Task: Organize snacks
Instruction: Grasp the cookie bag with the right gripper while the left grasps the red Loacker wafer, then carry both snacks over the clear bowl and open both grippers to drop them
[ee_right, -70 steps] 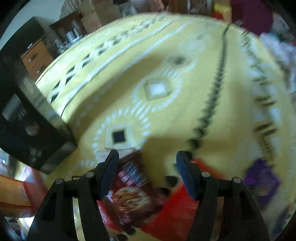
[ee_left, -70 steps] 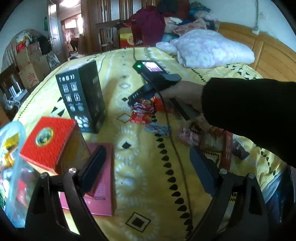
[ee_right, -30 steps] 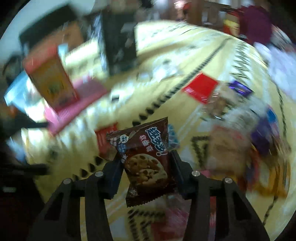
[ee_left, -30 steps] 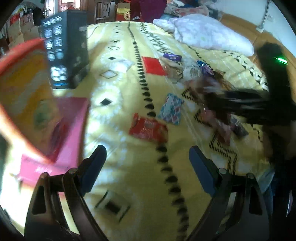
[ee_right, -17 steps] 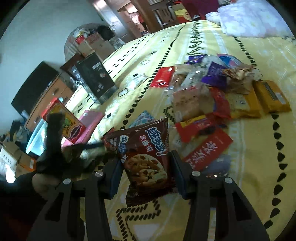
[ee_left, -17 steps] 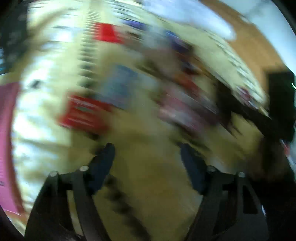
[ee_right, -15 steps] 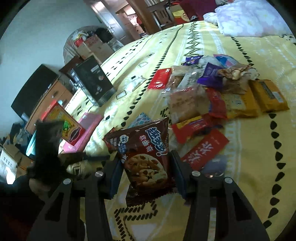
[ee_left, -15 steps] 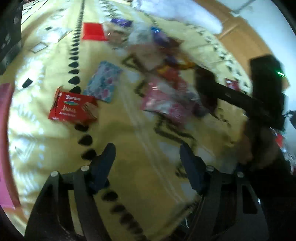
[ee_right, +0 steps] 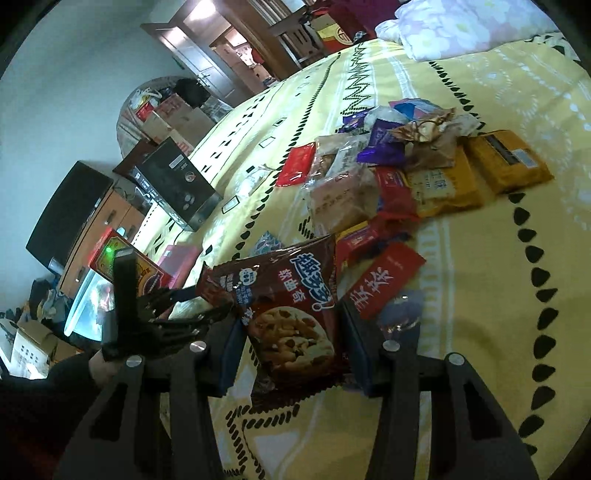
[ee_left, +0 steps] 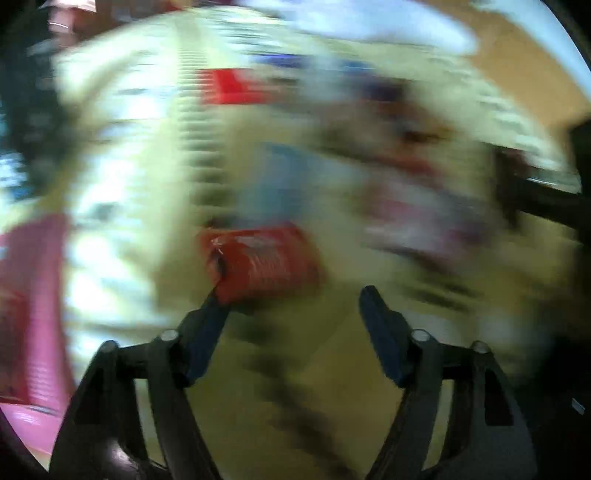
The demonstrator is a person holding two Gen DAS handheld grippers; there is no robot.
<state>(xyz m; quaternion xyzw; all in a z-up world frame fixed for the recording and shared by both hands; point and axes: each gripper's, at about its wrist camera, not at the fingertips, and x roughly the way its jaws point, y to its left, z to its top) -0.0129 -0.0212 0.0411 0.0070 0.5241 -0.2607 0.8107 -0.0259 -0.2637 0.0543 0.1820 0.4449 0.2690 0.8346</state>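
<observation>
Red box (ee_right: 122, 264): standing far left; I cannot tell what is inside.
Left gripper (ee_left: 291, 302): closing, nothing pinched; red snack pack (ee_left: 262, 260) touching its left finger.
Right gripper (ee_right: 291, 332): pinching the cookie bag (ee_right: 284, 306), snack pile (ee_right: 399, 177) lying farther right.

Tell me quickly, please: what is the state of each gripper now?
Left gripper: jaws closing, nothing gripped; a red snack packet lies just ahead.
Right gripper: shut on the brown cookie packet.

Home bedroom: bed (ee_right: 480, 258) under yellow patterned spread, floral pillow (ee_right: 461, 26), wooden doorway (ee_right: 207, 33), stacked cardboard boxes (ee_right: 166, 114), dresser (ee_right: 96, 225).
</observation>
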